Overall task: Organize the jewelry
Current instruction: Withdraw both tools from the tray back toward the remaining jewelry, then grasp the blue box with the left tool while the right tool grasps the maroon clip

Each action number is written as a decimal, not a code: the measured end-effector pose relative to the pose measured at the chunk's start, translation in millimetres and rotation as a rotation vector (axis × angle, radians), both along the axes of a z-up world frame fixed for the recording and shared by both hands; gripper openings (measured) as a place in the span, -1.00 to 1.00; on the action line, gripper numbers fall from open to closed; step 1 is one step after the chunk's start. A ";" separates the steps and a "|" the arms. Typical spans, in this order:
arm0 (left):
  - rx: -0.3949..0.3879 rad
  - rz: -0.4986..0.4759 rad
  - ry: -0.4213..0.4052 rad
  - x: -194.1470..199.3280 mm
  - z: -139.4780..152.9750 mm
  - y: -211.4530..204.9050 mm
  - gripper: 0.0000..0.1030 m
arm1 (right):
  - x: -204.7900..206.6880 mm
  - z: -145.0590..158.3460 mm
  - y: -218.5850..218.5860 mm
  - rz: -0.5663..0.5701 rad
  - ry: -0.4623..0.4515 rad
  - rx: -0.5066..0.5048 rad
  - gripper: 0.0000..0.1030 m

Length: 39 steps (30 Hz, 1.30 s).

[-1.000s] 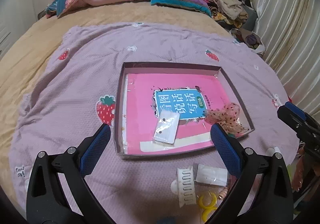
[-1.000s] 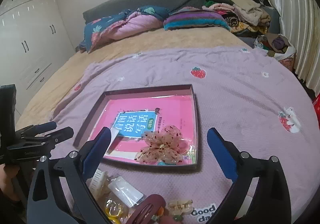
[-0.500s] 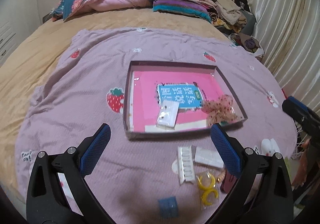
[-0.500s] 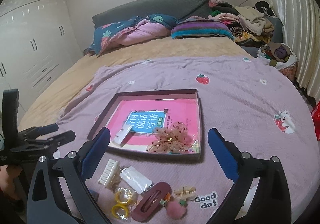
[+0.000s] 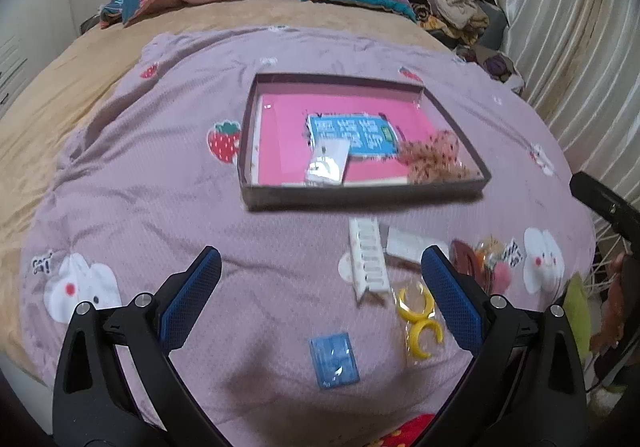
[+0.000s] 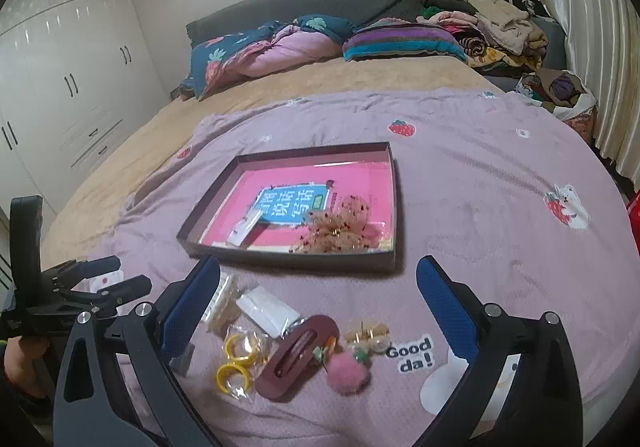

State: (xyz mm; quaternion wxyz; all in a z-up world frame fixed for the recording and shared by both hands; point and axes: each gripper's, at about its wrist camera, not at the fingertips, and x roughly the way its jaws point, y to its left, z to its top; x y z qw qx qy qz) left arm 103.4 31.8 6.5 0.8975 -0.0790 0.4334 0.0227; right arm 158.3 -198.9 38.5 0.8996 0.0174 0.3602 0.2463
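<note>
While both empty: left gripper (image 5: 320,293), right gripper (image 6: 318,297) agape, clear of tray (image 6: 288,261) rim.

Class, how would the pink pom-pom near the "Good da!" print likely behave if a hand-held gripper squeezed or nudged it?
The pink pom-pom looks fluffy, so it would probably squash rather than resist. Its roundish shape might let it roll on the blanket. It probably weighs very little.

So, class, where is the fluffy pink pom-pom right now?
Right wrist view: the fluffy pink pom-pom lies on the purple blanket, right of the maroon oval hair clip.
</note>
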 end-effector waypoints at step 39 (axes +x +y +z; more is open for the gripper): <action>-0.081 -0.080 0.134 -50.8 -81.3 -14.1 0.37 | -59.4 -64.4 8.9 0.106 0.135 -0.109 0.91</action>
